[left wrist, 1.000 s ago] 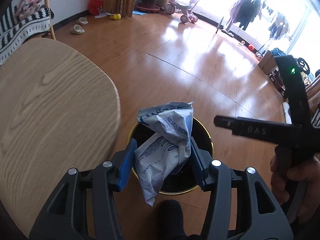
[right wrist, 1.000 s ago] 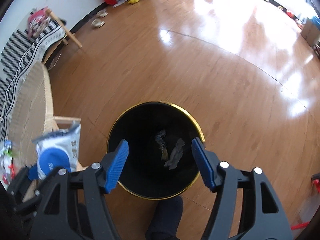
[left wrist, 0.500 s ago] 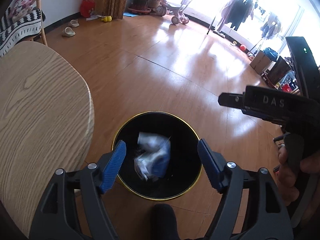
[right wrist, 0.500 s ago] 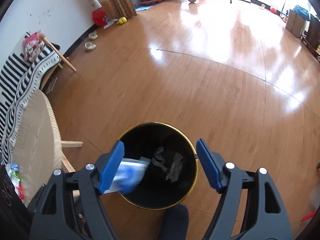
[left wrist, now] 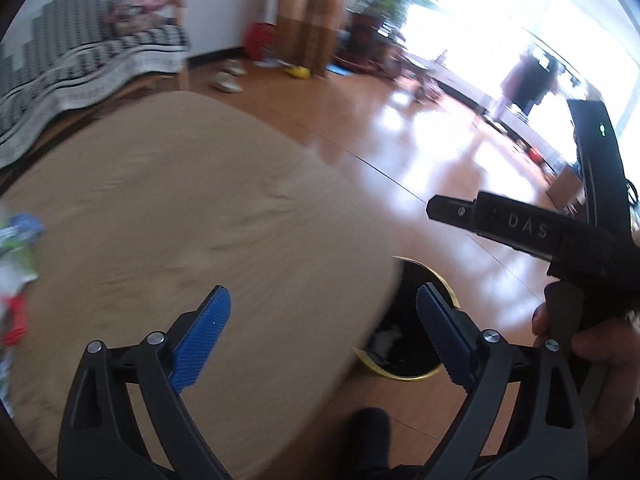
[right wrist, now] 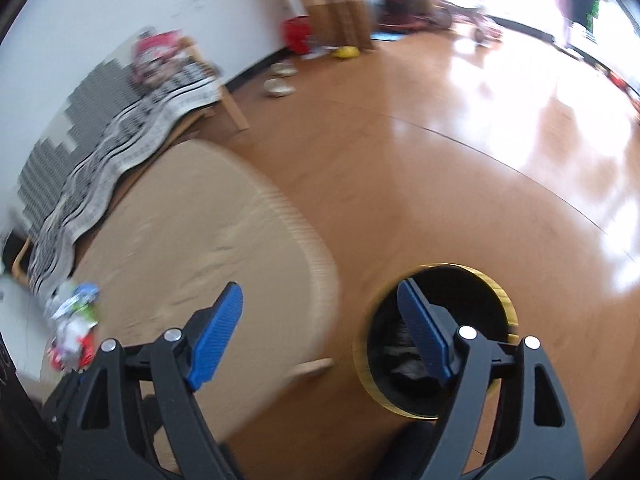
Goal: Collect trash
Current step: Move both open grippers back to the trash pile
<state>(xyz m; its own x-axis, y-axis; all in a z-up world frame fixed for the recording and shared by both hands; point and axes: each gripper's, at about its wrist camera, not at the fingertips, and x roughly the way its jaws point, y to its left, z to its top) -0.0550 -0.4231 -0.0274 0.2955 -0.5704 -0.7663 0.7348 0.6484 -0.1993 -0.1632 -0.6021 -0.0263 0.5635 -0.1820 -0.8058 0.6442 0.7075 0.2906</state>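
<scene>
Both views have swung off the bin toward the wooden surface since the earlier frames; the blue-white packet that the left gripper (left wrist: 322,334) held has dropped into the bin (left wrist: 404,356). Left wrist view: jaws have just been opening, now wide apart, nothing between them; bin half hidden behind the surface (left wrist: 180,216) edge, something pale visible inside; more wrappers (left wrist: 16,264) at the far left edge of the surface; right-hand tool and hand (left wrist: 600,356) at right. Right wrist view: right gripper (right wrist: 320,334) jaws also just opened further, apart and empty; bin (right wrist: 496,288) on the floor beside the surface, wrapper pile (right wrist: 72,320) at left. Risk: heavy blur suggests a fast swing, so I'd expect overshoot, a clip on the surface edge, or wrappers getting knocked off.
</scene>
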